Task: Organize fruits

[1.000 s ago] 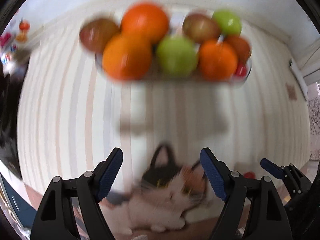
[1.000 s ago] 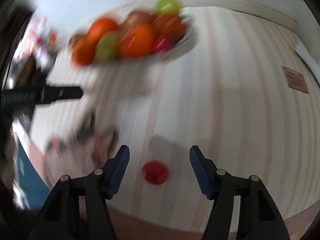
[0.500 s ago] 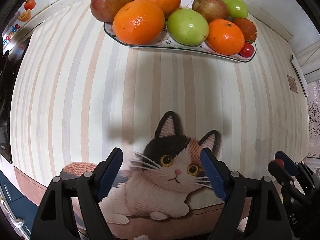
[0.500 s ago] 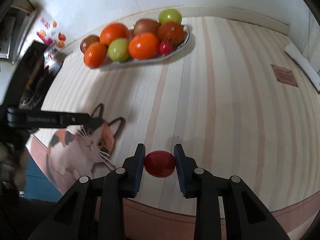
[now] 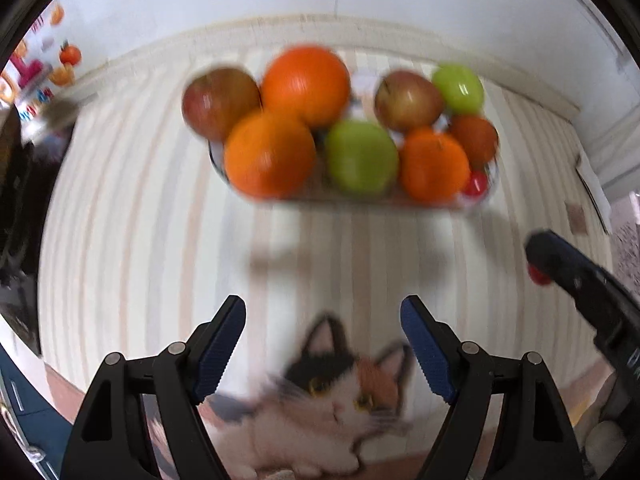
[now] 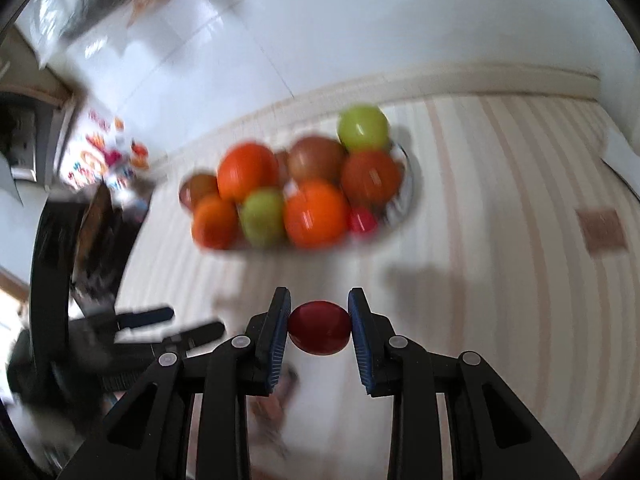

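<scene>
My right gripper [image 6: 319, 328] is shut on a small red fruit [image 6: 319, 327] and holds it above the striped table, in front of the fruit plate [image 6: 405, 190]. The plate holds oranges, green and red apples and a small red fruit [image 6: 362, 220]. In the left wrist view the plate [image 5: 478, 202] sits ahead, blurred. My left gripper [image 5: 323, 344] is open and empty, over a cat-picture mat [image 5: 332, 404]. The right gripper [image 5: 560, 264] shows at the right edge there, with the red fruit [image 5: 538, 276] in it.
The striped cloth [image 6: 500, 320] covers the table up to the white wall. A brown label [image 6: 602, 230] lies on the cloth at the right. Colourful items [image 5: 36, 76] and a dark object [image 6: 96, 240] stand at the far left.
My right gripper has lifted the red fruit off the table and moved toward the plate. My left gripper has moved nearer the plate, still open. Both views are blurred by motion.
</scene>
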